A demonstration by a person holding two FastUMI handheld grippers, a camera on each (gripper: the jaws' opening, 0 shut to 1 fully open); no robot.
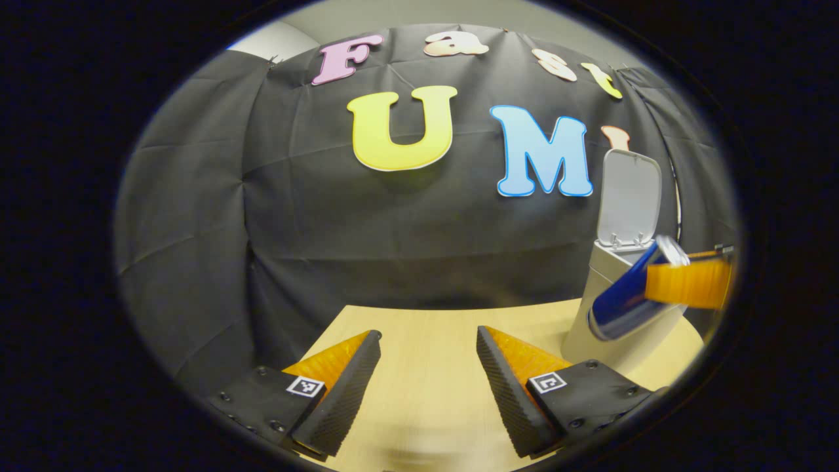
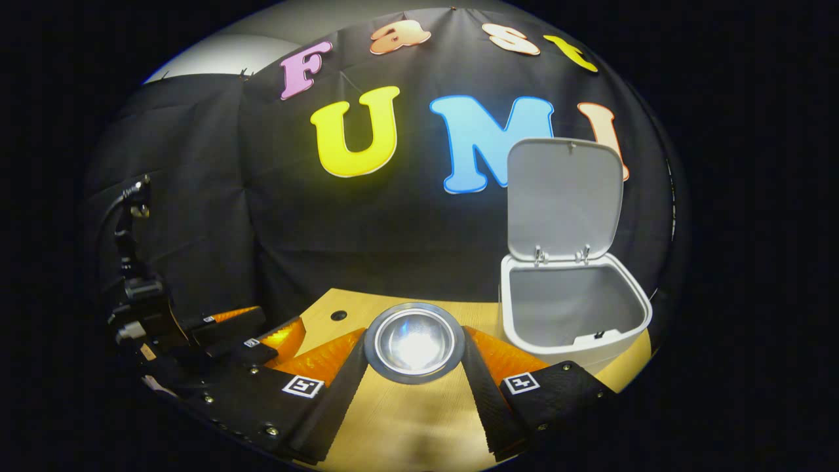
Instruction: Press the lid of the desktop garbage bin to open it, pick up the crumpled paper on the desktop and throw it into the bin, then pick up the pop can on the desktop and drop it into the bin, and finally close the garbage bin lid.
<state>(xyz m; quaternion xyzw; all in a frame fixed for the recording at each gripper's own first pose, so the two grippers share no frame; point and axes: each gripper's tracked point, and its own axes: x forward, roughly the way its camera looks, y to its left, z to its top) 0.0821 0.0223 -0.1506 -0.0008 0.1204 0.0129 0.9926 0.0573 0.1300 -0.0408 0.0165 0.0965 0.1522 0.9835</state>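
Note:
A blue pop can (image 1: pixel 626 295) hangs tilted in the air in front of the white bin (image 1: pixel 606 308), clamped between the fingers of my right gripper (image 1: pixel 688 282) at the right edge of the left gripper view. In the right gripper view the can's silver bottom (image 2: pixel 414 342) faces the camera, and both fingers of my right gripper (image 2: pixel 414 357) press on its sides. To the right of it stands the bin (image 2: pixel 571 308) with its lid (image 2: pixel 564 200) raised upright; the part of its inside that I see is bare. My left gripper (image 1: pixel 429 367) stands open over the wooden table (image 1: pixel 426 406), holding nothing.
The black cloth wall rises close behind the table's far edge. The table (image 2: pixel 400 426) has a small dark hole (image 2: pixel 339 315) near its back edge. My left gripper (image 2: pixel 242 341) and its cable show at the left of the right gripper view.

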